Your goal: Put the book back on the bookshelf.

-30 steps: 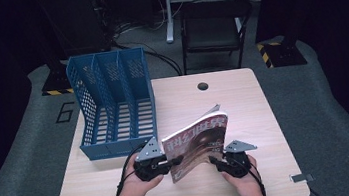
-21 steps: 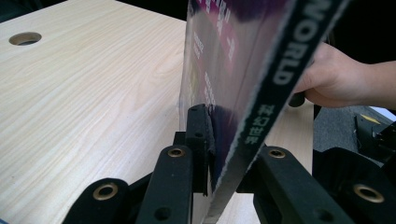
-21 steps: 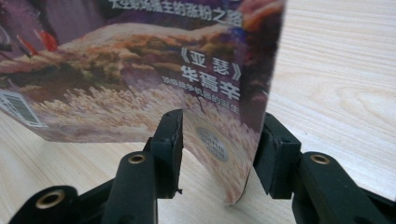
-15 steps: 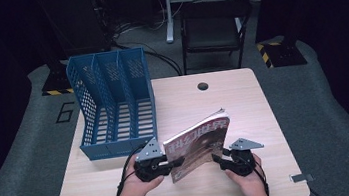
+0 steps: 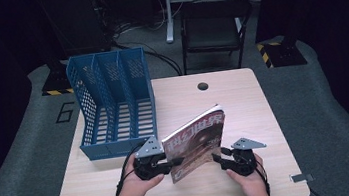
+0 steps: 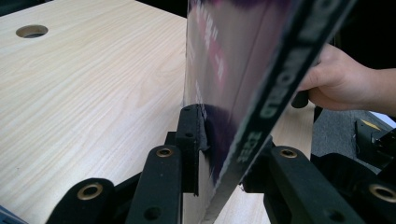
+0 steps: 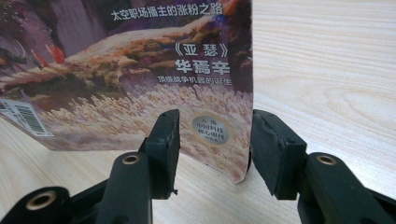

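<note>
A magazine (image 5: 195, 143) with a colourful cover stands tilted on the wooden table (image 5: 244, 104), near its front edge. My left gripper (image 5: 173, 162) is shut on the magazine's lower spine edge (image 6: 252, 70), one jaw on each side. My right gripper (image 5: 218, 157) is open just to the right of the magazine. In the right gripper view the cover's lower corner (image 7: 140, 60) sits behind the gap between the spread jaws (image 7: 215, 135), and neither pad touches it.
A blue three-slot file rack (image 5: 113, 105) stands on the table's left half, behind the left gripper. A round cable hole (image 5: 203, 86) is at the far edge. A dark chair (image 5: 212, 28) stands beyond the table. The person's right hand (image 6: 341, 79) is behind the magazine.
My right gripper has let go of the magazine's edge and drawn a little to the right. The left gripper still holds the magazine upright.
</note>
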The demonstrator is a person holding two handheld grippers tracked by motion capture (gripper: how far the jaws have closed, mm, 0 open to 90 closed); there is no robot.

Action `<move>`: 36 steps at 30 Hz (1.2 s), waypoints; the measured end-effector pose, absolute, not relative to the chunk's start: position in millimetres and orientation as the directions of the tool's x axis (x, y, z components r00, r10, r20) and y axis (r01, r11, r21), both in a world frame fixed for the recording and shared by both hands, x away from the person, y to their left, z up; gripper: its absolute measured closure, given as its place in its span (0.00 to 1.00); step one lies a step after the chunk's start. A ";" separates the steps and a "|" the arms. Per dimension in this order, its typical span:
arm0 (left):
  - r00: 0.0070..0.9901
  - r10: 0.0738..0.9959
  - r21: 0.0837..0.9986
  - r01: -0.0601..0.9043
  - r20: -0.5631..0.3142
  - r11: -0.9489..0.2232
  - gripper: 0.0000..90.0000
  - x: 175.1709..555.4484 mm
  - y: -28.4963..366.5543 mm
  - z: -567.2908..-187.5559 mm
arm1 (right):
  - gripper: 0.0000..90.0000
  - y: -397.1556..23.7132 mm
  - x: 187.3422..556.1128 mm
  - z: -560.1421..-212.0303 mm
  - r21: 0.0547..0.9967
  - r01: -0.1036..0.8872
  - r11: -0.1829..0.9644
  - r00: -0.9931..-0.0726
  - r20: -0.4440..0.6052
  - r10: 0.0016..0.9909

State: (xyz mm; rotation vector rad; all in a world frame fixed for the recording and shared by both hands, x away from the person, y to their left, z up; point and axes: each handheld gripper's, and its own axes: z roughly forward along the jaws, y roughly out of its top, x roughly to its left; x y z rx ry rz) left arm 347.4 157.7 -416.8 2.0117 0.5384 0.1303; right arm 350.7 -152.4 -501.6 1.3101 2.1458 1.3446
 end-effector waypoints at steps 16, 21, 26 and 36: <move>0.887 0.448 0.867 0.309 -0.115 -0.390 0.77 349.0 152.9 -376.0 | 0.58 -152.6 349.4 -500.3 0.825 0.547 0.140 -0.545 0.224 0.808; 0.887 0.451 0.867 0.298 -0.097 -0.400 0.77 350.0 149.9 -362.4 | 0.58 -152.8 349.5 -500.2 0.828 0.543 0.144 -0.549 0.219 0.807; 0.890 0.449 0.858 0.292 -0.082 -0.422 0.78 351.1 147.3 -351.7 | 0.58 -152.7 348.7 -499.9 0.824 0.550 0.137 -0.544 0.229 0.807; 0.891 0.448 0.836 0.299 -0.073 -0.459 0.79 354.1 142.9 -334.7 | 0.58 -153.3 348.8 -499.7 0.829 0.543 0.138 -0.548 0.224 0.806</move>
